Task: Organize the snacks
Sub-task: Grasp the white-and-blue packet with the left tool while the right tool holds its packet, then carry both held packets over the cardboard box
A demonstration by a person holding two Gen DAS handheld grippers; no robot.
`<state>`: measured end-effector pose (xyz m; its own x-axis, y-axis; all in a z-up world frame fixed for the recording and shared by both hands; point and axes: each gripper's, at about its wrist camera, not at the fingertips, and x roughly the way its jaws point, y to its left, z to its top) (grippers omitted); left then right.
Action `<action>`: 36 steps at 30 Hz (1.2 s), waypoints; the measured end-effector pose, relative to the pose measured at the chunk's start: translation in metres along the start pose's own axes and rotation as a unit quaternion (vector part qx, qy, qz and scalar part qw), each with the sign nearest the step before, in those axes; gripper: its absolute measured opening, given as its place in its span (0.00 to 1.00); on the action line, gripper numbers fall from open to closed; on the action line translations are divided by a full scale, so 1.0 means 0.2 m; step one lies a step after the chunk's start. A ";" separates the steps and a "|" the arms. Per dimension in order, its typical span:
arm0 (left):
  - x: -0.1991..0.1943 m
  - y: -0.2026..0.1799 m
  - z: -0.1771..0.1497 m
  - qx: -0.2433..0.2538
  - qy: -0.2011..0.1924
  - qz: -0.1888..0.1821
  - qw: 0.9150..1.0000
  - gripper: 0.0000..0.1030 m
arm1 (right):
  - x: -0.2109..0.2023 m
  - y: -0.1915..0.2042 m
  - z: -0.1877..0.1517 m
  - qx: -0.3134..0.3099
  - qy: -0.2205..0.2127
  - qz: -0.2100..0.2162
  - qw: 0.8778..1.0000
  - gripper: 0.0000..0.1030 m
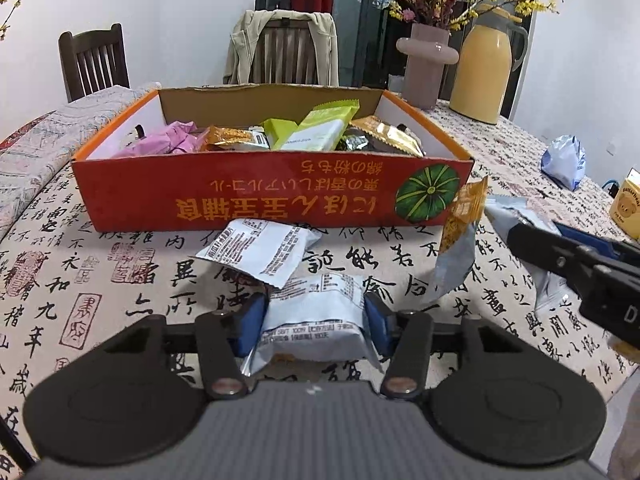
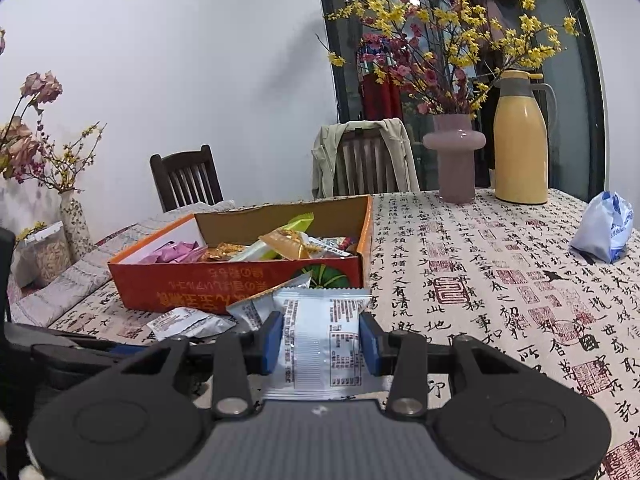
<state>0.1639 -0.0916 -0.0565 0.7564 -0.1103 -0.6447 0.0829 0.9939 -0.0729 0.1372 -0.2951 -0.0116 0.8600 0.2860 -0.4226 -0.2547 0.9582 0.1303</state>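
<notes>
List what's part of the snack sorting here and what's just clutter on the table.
Job:
- orange snack box, already part filled
- white snack packet between the left hand-held gripper pads
- white packet gripped by the right hand-held gripper
- loose packet in front of the box
- orange-topped packet

Lying about:
- pink vase
- yellow thermos
- blue-white bag
- jacket on chair

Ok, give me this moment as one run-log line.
left gripper: jaws against white packet on table | right gripper: shut on white packet, lifted | orange box: part filled | loose packets beside it
</notes>
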 end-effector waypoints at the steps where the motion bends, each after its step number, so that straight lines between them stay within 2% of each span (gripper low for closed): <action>1: -0.01 0.01 0.00 -0.002 -0.003 0.000 1.000 0.52 | 0.00 0.01 0.00 -0.003 0.001 0.000 1.000 0.39; 15: -0.21 0.19 -0.01 -0.031 -0.045 0.005 0.999 0.52 | 0.08 0.11 -0.10 -0.036 0.060 -0.012 0.997 0.39; 25: -0.27 0.30 0.03 -0.047 -0.074 0.009 0.996 0.52 | 0.02 0.19 -0.02 -0.052 0.030 -0.016 0.998 0.39; 36: -0.26 0.34 0.25 -0.037 -0.121 0.020 0.992 0.52 | 0.14 0.24 0.20 -0.059 -0.007 -0.016 0.998 0.39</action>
<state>0.1634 -0.0191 0.0100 0.8924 -0.0590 -0.4474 0.0090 0.9935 -0.1131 0.1666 -0.2415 0.0195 0.8746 0.2555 -0.4121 -0.2757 0.9612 0.0107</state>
